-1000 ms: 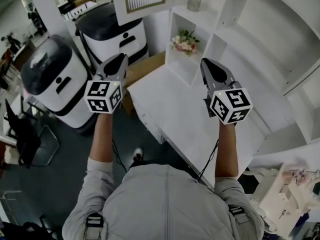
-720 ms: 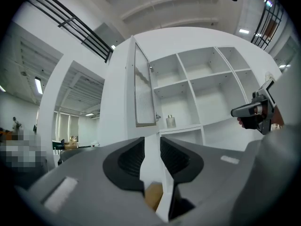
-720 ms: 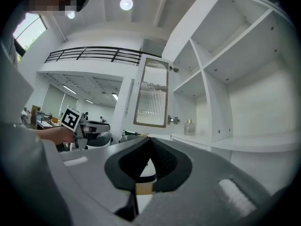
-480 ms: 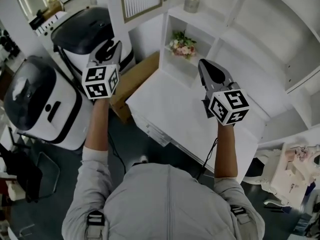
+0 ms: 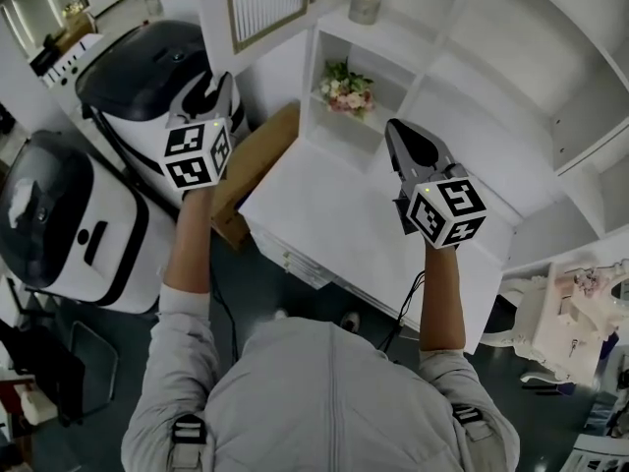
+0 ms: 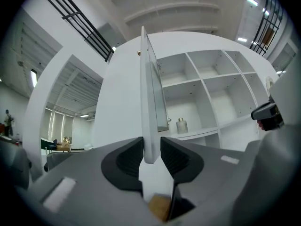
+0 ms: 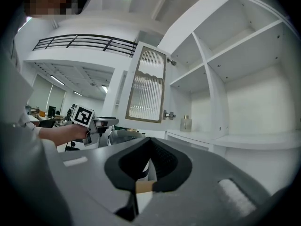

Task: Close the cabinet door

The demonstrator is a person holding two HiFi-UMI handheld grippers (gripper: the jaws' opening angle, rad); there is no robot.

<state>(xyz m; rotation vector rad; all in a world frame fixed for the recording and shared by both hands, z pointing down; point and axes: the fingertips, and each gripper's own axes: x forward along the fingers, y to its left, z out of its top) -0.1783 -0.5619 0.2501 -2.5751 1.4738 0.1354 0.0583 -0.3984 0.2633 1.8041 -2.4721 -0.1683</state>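
The cabinet door [image 5: 263,3], white-framed with ribbed glass, stands swung open from the white shelf unit [image 5: 472,57]. My left gripper [image 5: 224,79] is held out below and in front of the door's free edge. In the left gripper view the door [image 6: 149,93] is edge-on, its lower corner in line with the gap of the left gripper [image 6: 151,149]; no pad visibly presses on it. Those jaws have just opened wide, then drawn in slightly. My right gripper [image 5: 396,131] hovers over the white desk [image 5: 334,214], shut and empty. The right gripper view shows the door [image 7: 146,86].
A small bottle [image 5: 365,6] and a flower bunch [image 5: 339,85] sit in the shelf compartments behind the door. A cardboard box [image 5: 251,170] lies beside the desk. Two white-and-black machines [image 5: 138,67] [image 5: 49,214] stand at the left on the floor.
My left gripper has moved out to the left and forward, away from the desk toward the door's free edge. My right gripper has shifted only a little.
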